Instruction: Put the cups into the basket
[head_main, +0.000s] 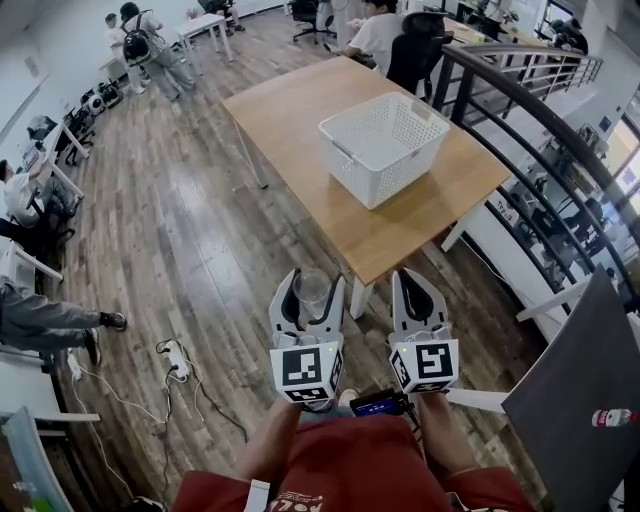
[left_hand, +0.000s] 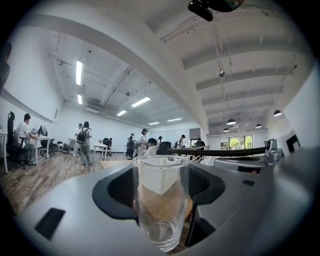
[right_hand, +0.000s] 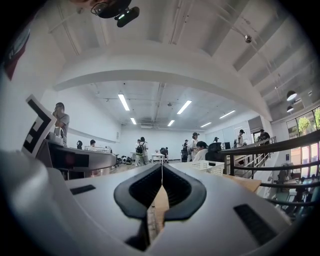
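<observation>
Your left gripper (head_main: 313, 280) pinches clear glass cup (left_hand: 160, 200): upright, rim up, empty. Your right gripper (head_main: 417, 274) pressed together, holds nothing. White lattice basket (head_main: 350, 175) on wooden table (head_main: 290, 100), ahead and slightly right of cup, well apart, mouth open upward. Left gripper carries.

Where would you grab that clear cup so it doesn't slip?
I'd say across its side wall, below the rim, coming in level from the side, as the left gripper holds it. The clear cup stands upright, round and slightly tapered, so opposite flanks give both jaws even contact, and the mouth stays up.
</observation>
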